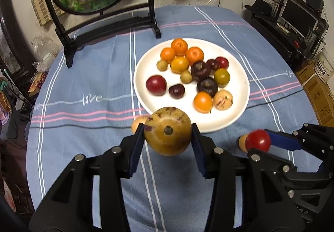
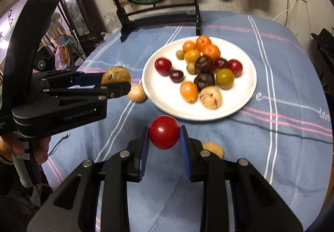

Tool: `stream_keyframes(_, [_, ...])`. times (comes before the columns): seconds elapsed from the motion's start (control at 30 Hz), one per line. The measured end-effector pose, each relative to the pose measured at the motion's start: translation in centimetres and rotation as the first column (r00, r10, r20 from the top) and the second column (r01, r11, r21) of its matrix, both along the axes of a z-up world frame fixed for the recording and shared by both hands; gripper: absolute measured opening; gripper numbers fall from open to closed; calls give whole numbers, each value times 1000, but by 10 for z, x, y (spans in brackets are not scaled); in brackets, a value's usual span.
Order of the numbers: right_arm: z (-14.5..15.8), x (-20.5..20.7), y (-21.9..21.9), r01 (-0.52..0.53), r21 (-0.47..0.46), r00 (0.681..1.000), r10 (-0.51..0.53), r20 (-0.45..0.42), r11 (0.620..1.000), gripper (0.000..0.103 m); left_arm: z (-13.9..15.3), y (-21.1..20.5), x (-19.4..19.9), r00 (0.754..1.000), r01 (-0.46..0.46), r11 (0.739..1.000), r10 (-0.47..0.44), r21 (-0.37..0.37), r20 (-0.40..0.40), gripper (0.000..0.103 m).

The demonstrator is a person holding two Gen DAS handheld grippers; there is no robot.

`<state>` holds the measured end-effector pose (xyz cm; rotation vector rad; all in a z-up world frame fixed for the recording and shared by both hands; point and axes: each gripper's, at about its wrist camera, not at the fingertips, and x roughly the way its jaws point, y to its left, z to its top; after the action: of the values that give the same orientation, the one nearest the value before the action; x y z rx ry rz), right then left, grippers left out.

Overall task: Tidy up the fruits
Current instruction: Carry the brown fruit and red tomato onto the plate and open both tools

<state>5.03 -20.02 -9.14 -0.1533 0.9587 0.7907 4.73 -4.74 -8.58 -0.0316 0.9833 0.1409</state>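
Left gripper, body marked "GenRobot.AI", clamped on a tan, purple-streaked melon-like fruit; right gripper clamped on a glossy red fruit. Both fruits are held above the blue striped tablecloth, which bears the woven word "love", just short of the white plate of oranges, plums and other fruits. Two small tan fruits lie on the cloth beside the plate.

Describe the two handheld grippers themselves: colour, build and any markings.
Both are matte black plastic with silver round bolt heads at the linkage joints. The left gripper and right gripper each have ribbed dark blue finger pads. From the right wrist view, the left one's body carries pale "GenRobot.AI" lettering and a curved black handle.
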Motion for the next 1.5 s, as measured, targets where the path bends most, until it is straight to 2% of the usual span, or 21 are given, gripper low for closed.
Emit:
stream_keyframes(0.3, [33, 35, 8, 14, 32, 997, -17, 73, 999, 29, 26, 1, 33, 998, 22, 1000, -23, 17, 59, 45])
stream_keyframes(0.53, [46, 59, 16, 17, 52, 995, -22, 100, 999, 29, 32, 3, 57, 997, 32, 999, -32, 11, 77, 45])
stream_keyframes(1.2, [17, 110, 27, 74, -5, 995, -73, 69, 997, 29, 1, 33, 98, 1000, -21, 999, 21, -31, 18, 45])
stream_keyframes(1.5, [10, 128, 40, 72, -3, 996, -72, 48, 997, 29, -12, 17, 114, 999, 40, 999, -39, -13, 4, 45])
